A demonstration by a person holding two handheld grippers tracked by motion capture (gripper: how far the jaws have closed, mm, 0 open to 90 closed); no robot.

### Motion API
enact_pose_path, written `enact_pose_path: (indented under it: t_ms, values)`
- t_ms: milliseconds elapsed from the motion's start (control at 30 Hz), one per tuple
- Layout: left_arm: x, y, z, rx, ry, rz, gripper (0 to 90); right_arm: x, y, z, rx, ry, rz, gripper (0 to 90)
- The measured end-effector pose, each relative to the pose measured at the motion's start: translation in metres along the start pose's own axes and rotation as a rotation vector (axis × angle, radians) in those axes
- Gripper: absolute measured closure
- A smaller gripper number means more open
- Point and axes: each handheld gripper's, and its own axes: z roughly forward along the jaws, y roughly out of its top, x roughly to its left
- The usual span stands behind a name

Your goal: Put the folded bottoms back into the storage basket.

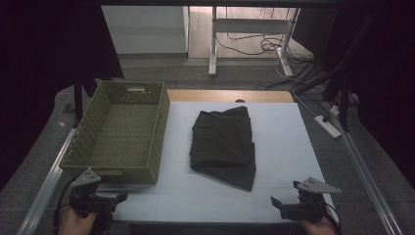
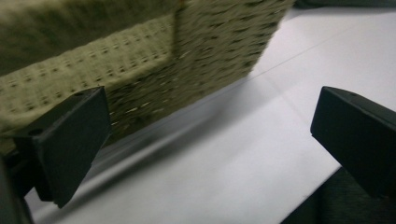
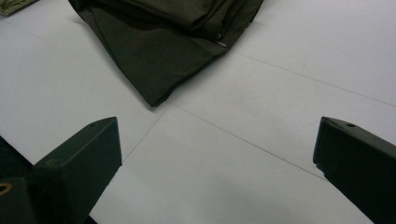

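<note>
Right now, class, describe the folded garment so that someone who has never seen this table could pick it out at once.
Start at the white table top, with a green woven basket standing on its left side. Just right of the basket, near the table's middle, lies the folded garment, apart from both grippers. It is the one dark, soft, flat thing on the white surface, with one corner pointing toward the near edge.

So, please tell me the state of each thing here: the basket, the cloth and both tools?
Basket: upright, empty, on the table's left.
Cloth: folded, flat on the table, untouched.
Left tool: open, holding nothing, near the basket.
Right tool: open, holding nothing, short of the cloth.
</note>
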Motion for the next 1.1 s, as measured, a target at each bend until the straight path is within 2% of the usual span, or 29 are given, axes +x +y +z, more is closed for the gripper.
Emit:
enact_pose_path:
  t_ms: [300, 467, 633, 800, 1100]
  values:
    - [-0.014, 0.009, 0.003, -0.033, -0.049, 0.052, 0.0, 0.000, 0.000, 0.001, 0.006, 0.001, -0.004, 1.0]
    - [-0.019, 0.013, 0.008, -0.022, -0.073, 0.067, 0.0, 0.000, 0.000, 0.001, 0.007, 0.002, -0.004, 1.1]
    - [-0.029, 0.018, 0.013, -0.034, -0.127, 0.121, 0.3, 0.000, 0.000, 0.001, 0.008, 0.002, -0.005, 1.1]
    - [-0.037, 0.024, 0.020, -0.040, -0.189, 0.146, 0.5, 0.000, 0.000, 0.001, 0.008, 0.002, -0.006, 1.0]
    - [-0.053, 0.034, 0.030, -0.047, -0.239, 0.204, 0.2, 0.001, 0.000, 0.001, 0.009, 0.002, -0.008, 1.1]
